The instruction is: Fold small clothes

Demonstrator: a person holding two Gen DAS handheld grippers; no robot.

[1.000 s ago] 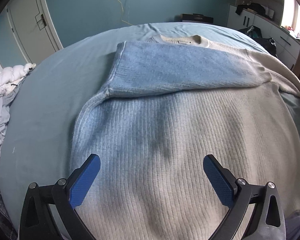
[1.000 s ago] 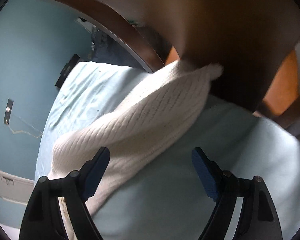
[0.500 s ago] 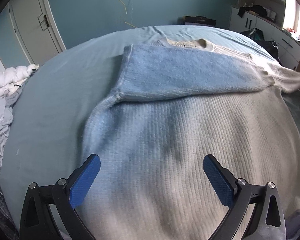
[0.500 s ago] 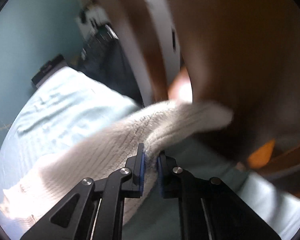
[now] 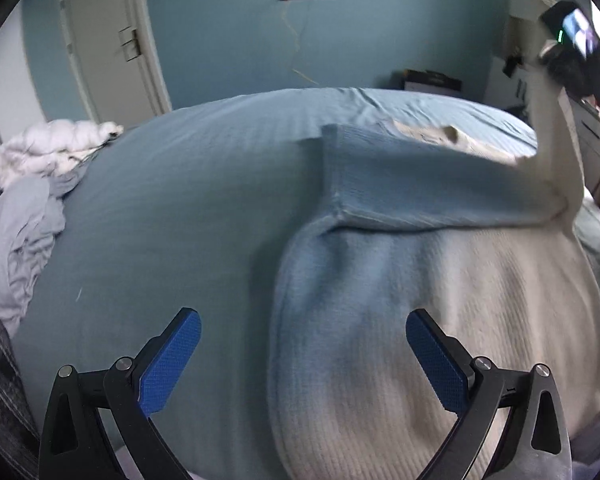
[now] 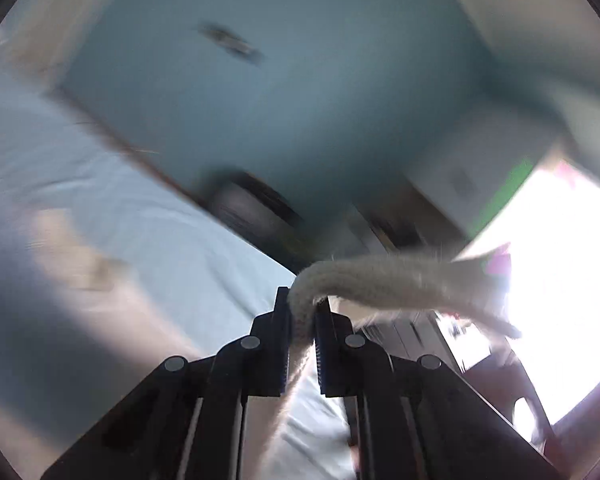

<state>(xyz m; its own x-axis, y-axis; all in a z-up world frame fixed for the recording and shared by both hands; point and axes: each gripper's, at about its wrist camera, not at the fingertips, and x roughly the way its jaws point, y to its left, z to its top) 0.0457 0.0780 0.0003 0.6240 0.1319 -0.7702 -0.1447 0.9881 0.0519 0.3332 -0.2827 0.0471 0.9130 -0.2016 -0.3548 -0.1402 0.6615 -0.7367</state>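
Observation:
A cream ribbed sweater lies flat on the blue bed, its left sleeve folded across the chest. My left gripper hangs open above the sweater's lower left edge, nothing between its blue pads. At the far right of the left wrist view the other sleeve rises steeply off the bed to my right gripper. In the right wrist view that gripper is shut on the cream sleeve, whose cuff end droops to the right past the fingers.
A heap of white and grey bedding lies at the bed's left edge. A white door stands in the blue wall behind. White cabinets and a bright window are on the right.
My right gripper closed on the sleeve and lifted it high off the bed. My left gripper stayed open and shifted left, so the sweater now sits further right in its view.

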